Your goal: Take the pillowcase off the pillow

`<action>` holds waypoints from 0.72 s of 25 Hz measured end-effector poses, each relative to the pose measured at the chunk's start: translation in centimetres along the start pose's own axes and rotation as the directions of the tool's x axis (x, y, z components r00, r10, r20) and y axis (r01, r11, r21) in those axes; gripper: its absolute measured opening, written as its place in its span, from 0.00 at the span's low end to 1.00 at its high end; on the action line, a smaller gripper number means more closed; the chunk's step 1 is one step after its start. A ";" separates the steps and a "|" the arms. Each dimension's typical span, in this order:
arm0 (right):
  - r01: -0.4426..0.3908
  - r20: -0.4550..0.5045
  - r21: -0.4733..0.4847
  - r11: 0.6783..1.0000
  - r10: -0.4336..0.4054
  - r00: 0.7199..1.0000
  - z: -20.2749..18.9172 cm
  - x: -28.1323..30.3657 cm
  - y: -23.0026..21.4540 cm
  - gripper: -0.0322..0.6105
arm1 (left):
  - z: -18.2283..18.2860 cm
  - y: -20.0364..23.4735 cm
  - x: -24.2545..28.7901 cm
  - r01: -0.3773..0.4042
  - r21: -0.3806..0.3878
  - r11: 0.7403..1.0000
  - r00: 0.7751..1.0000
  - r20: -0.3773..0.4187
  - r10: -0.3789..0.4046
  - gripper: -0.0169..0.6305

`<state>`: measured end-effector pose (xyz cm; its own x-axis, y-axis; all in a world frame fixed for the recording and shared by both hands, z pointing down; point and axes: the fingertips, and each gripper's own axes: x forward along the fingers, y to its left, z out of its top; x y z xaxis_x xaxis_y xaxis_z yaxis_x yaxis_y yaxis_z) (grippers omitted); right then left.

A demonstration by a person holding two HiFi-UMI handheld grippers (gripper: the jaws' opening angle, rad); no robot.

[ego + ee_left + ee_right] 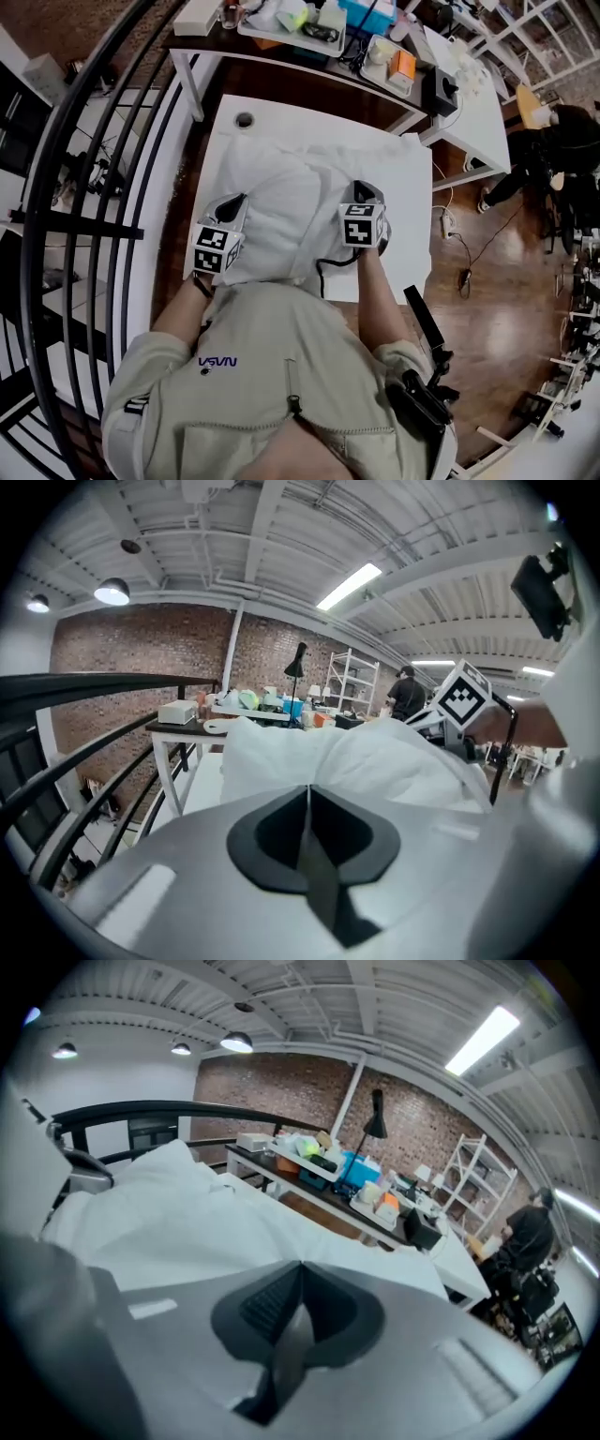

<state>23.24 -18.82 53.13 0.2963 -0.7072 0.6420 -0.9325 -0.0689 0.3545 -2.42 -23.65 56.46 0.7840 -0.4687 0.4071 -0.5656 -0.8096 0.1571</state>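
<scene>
A pillow in a white pillowcase (281, 216) lies lengthways on the white table (394, 155), its near end towards me. My left gripper (234, 202) is at the pillow's left side near that end, and my right gripper (361, 192) is at its right side. In the left gripper view the jaws (307, 794) are closed to a thin line, with the pillowcase (356, 757) bunched up right at their tips. The right gripper (300, 1269) is closed the same way, with white cloth (187, 1213) spreading from its tips. Each looks pinched on the cloth.
A black curved railing (141, 141) runs along the table's left. Behind the table is a dark desk (309, 37) crowded with trays and boxes, and a second white table (478, 103) at the right. A person (553, 141) sits far right. A round hole (245, 119) marks the table's far corner.
</scene>
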 end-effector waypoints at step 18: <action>-0.361 0.135 -0.174 0.916 0.386 0.913 14.8 1.6 9.1 0.29 | -0.9 -3.4 0.8 0.057 0.157 0.986 0.998 -0.043 -0.051 0.05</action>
<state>12.15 -30.97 47.29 -0.1173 -0.7672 0.6306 -0.9253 0.3150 0.2112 -0.14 -20.97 57.07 0.8000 -0.4112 0.4371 -0.4726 -0.8805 0.0366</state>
